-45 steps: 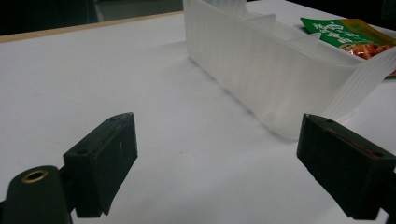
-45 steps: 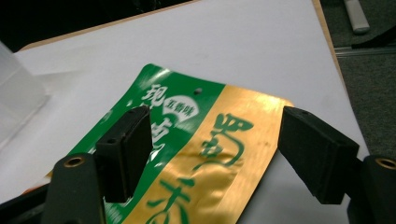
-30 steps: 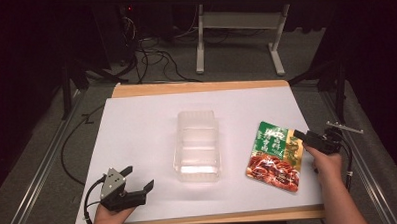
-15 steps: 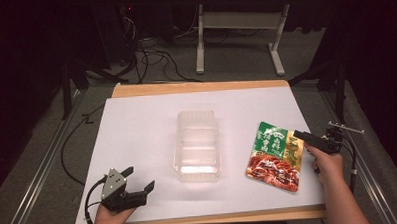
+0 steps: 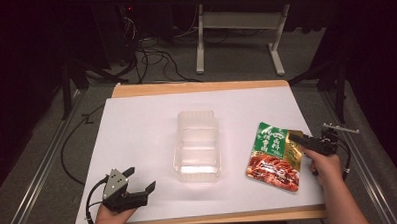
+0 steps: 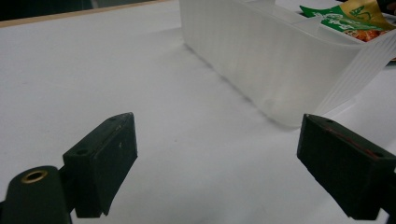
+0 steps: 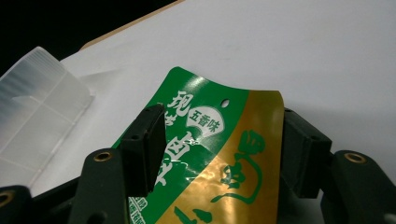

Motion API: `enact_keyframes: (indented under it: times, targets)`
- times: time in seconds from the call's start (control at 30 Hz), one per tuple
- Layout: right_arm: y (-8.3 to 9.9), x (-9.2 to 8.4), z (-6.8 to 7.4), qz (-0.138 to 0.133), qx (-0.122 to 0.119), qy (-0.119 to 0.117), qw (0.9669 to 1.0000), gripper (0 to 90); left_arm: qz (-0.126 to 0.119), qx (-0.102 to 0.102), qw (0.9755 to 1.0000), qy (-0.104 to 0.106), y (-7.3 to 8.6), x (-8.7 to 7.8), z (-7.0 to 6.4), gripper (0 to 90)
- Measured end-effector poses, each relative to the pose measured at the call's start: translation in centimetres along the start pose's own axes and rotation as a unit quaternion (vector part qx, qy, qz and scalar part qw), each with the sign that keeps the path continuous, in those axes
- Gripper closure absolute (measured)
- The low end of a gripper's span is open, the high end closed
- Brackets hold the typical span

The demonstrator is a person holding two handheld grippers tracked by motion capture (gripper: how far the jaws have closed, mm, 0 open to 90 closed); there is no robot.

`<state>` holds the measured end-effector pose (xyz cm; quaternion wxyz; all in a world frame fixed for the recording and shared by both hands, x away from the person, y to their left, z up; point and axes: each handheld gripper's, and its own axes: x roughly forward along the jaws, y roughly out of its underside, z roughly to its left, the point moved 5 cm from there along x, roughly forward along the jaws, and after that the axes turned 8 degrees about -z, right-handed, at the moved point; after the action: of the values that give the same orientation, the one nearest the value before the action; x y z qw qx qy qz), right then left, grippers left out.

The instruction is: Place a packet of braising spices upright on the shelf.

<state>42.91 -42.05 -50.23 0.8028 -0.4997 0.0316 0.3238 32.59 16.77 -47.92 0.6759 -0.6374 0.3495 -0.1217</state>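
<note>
Your right gripper (image 7: pixel 219 149) had just been closing in, and the snack packet (image 5: pixel 274 156) sat between its jaws. One jaw lay over the green printed face and the other hugged the gold edge, so the foil bowed up a little between them. I'd call that a grip on the packet, though the far end of it looked like it lay on the white sheet (image 5: pixel 147 124), to the right of the clear plastic box (image 5: pixel 197 146). Grabbing it by the top corner made sense to me: that end is flat and stiff, and the filled red part could hang free once you lifted.

Your left gripper (image 5: pixel 130 187) sat parked near the front edge of the sheet, jaws wide apart with nothing in them, pointed toward the box. My guess is you kept it there to steady the box when the packet came over, since a light tub like that slides easily.

The box stood open side up in the middle, well apart from both hands, with its compartments empty as far as I could tell.
</note>
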Motion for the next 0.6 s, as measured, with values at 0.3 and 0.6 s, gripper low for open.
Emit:
enact_keyframes:
  times: [0.3,0.6]
  targets:
    - [0.35,0.65,0.21,0.025,-0.011,0.017,0.9995,33.1,0.005,0.006,1.0000,0.005,0.12,0.10,-0.17,13.0]
    - [0.73,0.55,0.87,0.037,-0.031,0.002,0.9988,39.2,0.006,0.010,0.9999,0.011,0.14,0.20,-0.38,13.3]
